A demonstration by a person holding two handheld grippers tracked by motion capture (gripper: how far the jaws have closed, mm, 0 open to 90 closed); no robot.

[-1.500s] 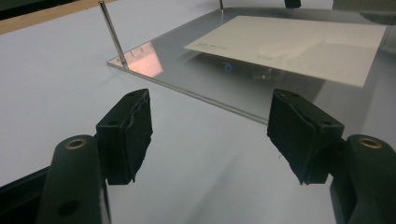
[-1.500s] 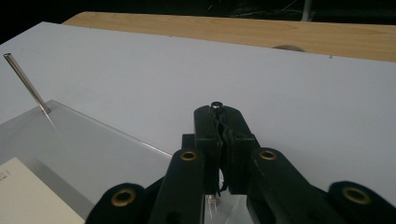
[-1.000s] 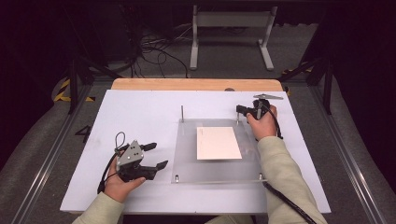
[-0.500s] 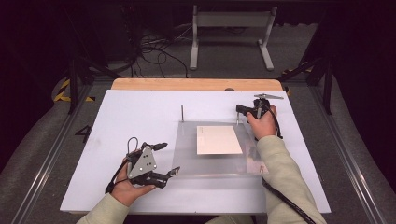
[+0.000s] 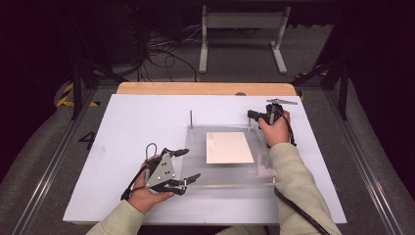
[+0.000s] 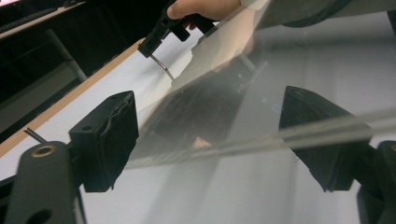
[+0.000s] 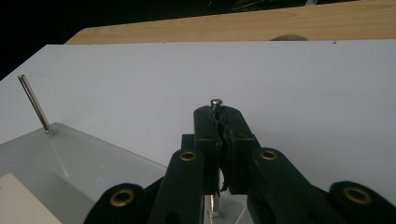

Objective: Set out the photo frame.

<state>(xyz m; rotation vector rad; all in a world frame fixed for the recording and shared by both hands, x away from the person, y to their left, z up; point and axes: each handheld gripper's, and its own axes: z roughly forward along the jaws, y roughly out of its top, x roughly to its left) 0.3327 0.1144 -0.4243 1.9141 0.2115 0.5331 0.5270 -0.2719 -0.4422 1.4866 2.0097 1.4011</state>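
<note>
Here, clear plate (image 6: 261, 140) edge between parted left fingers (image 6: 109, 135); right fingers (image 7: 219, 140) clamped on post (image 7: 215, 103).

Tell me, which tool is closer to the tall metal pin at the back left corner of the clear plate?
The left tool. It sits at the clear plate's near left edge, below the pin. The right tool grips another pin across the plate.
</note>
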